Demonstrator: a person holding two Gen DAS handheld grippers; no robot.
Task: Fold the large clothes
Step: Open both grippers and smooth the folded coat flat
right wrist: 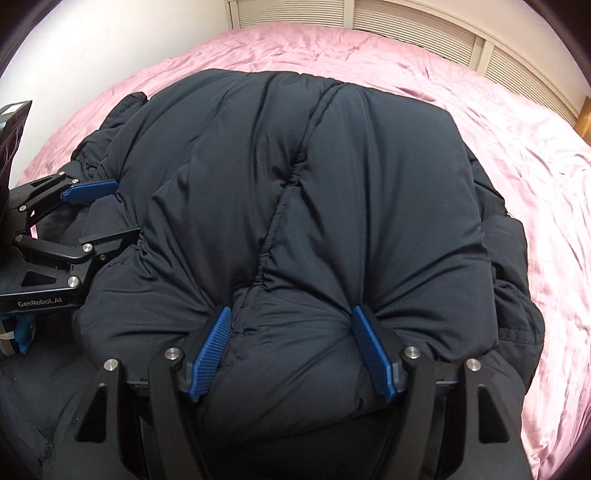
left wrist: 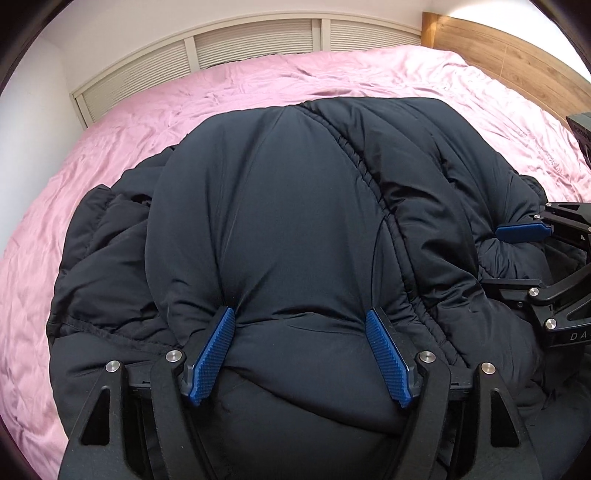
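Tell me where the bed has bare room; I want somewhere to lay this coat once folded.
Free: wrinkled pink bedsheet between the puffy black padded coat and louvred cream panels; another strip beside the wooden headboard. Crowded: the near edge, where left gripper and right gripper fingers clamp bunched coat.

Black puffer jacket (left wrist: 295, 221), quilted, matte shell, thick padding. Lying bunched in a rounded heap on the pink bed sheet (left wrist: 110, 155), not flat. A gathered stitched seam runs diagonally across the top panel. Near edge is puffed up into a bulge with creases radiating from two pinch points. Loose folds of sleeve or hem spill out on both sides of the heap; which part is which can't be told.
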